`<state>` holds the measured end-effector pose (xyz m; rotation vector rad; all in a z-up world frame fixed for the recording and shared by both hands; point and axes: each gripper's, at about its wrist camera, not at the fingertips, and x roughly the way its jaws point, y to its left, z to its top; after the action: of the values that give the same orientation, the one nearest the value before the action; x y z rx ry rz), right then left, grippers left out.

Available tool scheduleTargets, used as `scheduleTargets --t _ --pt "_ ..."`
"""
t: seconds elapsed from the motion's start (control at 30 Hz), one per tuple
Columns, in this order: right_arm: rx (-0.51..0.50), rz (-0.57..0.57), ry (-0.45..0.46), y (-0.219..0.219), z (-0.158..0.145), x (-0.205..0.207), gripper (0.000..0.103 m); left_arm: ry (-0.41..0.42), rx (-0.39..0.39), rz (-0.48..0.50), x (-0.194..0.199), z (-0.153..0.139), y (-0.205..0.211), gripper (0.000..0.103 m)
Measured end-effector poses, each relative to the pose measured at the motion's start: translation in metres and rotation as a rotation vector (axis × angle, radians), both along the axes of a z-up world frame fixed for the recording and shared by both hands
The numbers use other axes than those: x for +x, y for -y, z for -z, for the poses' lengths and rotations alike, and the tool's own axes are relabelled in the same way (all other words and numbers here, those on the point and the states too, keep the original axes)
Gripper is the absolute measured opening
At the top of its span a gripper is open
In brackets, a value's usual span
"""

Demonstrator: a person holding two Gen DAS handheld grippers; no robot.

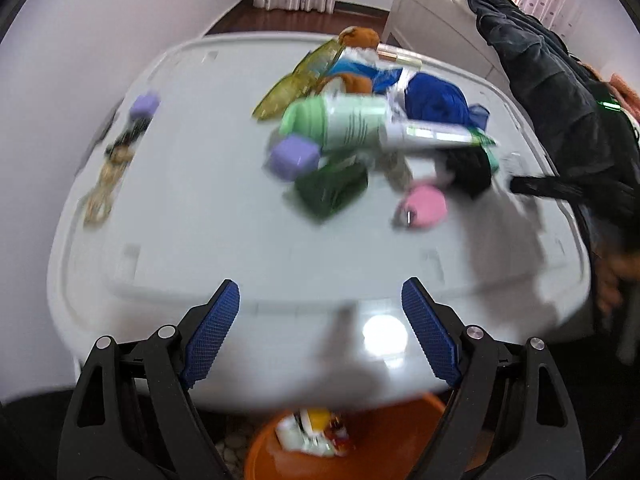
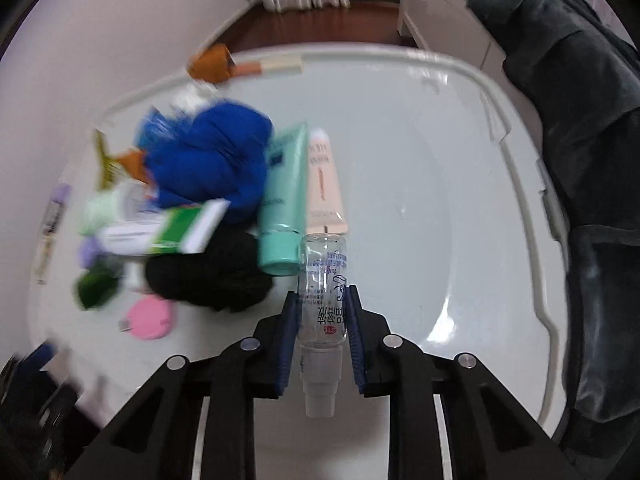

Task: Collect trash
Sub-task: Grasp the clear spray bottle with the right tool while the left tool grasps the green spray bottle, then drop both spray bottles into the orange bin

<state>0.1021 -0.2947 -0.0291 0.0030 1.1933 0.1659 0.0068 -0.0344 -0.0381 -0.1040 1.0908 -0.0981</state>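
The right gripper [image 2: 322, 304] pinches a small clear bottle [image 2: 323, 292] just beside the pile [image 2: 208, 200] on the desk [image 2: 420, 200], the left gripper [image 1: 320, 312] spread empty above the orange bin [image 1: 360, 440]; most of the pile remains.

Left hand-held gripper [image 1: 320, 300] spread wide; right hand-held gripper [image 2: 322, 300] clamped narrow.

free: tabletop [image 2: 420, 184] right half; blocked: clutter pile [image 2: 208, 168] left; dark clothing [image 2: 580, 140] right edge
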Motion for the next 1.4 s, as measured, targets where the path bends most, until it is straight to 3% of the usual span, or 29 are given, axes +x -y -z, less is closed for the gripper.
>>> scheduleTargets --t 0.1,0.2,0.27,0.33,0.4,0.53,0.67,1.13,1.4 --pt "0.092 0.002 0.043 0.012 -0.021 -0.021 0.024 0.034 0.06 0.043 0.025 0.003 0.011 0.081" --pt "0.155 0.012 0.069 0.019 -0.032 -0.037 0.024 0.014 0.079 0.102 0.048 0.019 0.019 0.08" --pt "0.179 0.015 0.075 0.02 -0.035 -0.041 0.024 0.0 0.107 0.145 0.061 0.031 0.025 0.071" --pt "0.194 0.018 0.063 0.024 -0.032 -0.04 0.024 0.046 0.112 0.19 0.067 0.032 0.03 0.064" --pt "0.2 0.022 0.058 0.024 -0.032 -0.038 0.024 0.058 0.096 0.204 0.074 0.031 0.029 0.048" --pt "0.203 0.011 0.072 0.017 -0.031 -0.038 0.024 0.082 0.066 0.235 0.076 0.031 0.028 0.044" --pt "0.198 0.002 0.092 0.014 -0.034 -0.043 0.024 0.087 0.035 0.21 0.059 0.019 0.022 0.036" --pt "0.247 -0.057 0.057 -0.021 -0.034 -0.098 0.024 0.149 0.047 0.195 -0.033 -0.025 0.007 0.036" --pt "0.252 -0.161 0.126 -0.043 -0.079 -0.151 0.024 0.236 0.044 0.23 -0.096 -0.075 0.0 0.036"
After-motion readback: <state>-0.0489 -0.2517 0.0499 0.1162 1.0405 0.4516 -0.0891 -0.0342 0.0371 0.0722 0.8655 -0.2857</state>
